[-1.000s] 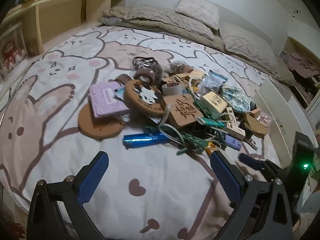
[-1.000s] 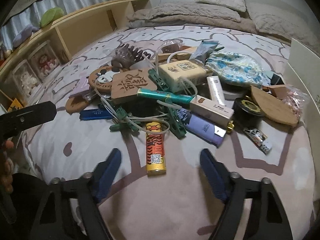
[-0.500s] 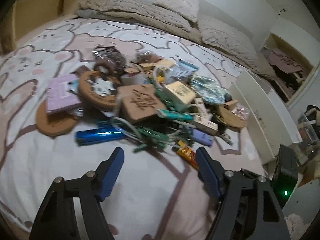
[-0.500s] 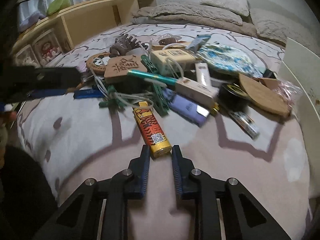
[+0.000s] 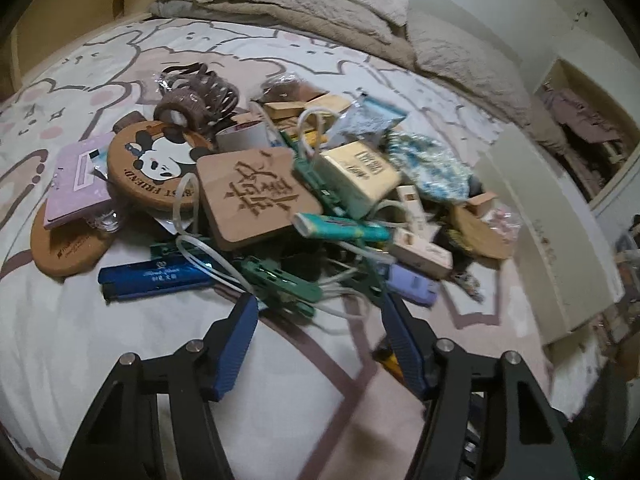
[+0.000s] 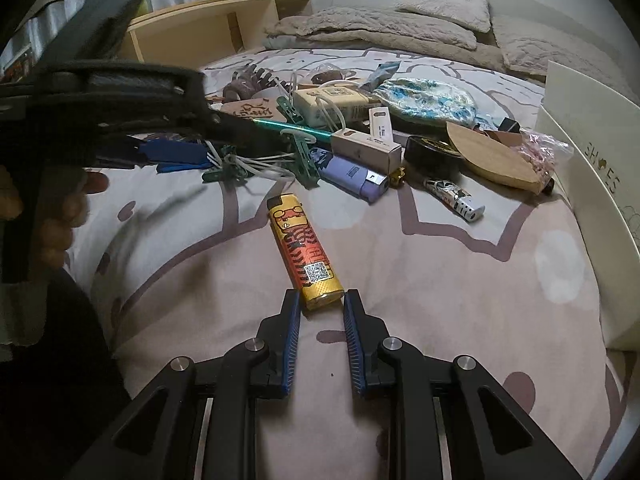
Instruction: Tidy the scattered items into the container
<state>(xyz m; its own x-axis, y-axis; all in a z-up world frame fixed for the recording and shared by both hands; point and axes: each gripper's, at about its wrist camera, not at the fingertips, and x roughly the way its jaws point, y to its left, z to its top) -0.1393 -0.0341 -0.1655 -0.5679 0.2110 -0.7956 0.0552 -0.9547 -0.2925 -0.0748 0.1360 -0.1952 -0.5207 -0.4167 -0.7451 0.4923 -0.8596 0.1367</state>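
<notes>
A heap of small items lies on the cartoon bedsheet: a blue lighter (image 5: pixel 154 278), a green clothes peg with white cords (image 5: pixel 282 284), a carved wooden coaster (image 5: pixel 256 196) and a panda coaster (image 5: pixel 158 164). My left gripper (image 5: pixel 320 304) hovers at the heap's near edge with its jaws closing. The peg's end lies between the fingertips and the pads do not touch it. My right gripper (image 6: pixel 320 298) is shut on the near end of an orange tiger-print lighter (image 6: pixel 304 252), which lies on the sheet. The white shoe box (image 6: pixel 588 152) stands at the right.
More clutter lies further back: a purple lighter (image 6: pixel 354 172), a silver lighter (image 6: pixel 456 198), a wooden leaf-shaped dish (image 6: pixel 492 156) and a blue patterned pouch (image 5: pixel 430 164). A hand (image 6: pixel 60 216) holds the left gripper at the left. Pillows and a wooden shelf lie beyond.
My right jaws went from wide apart to shut around the orange lighter's end. My left gripper moved in towards the heap and its jaws narrowed.
</notes>
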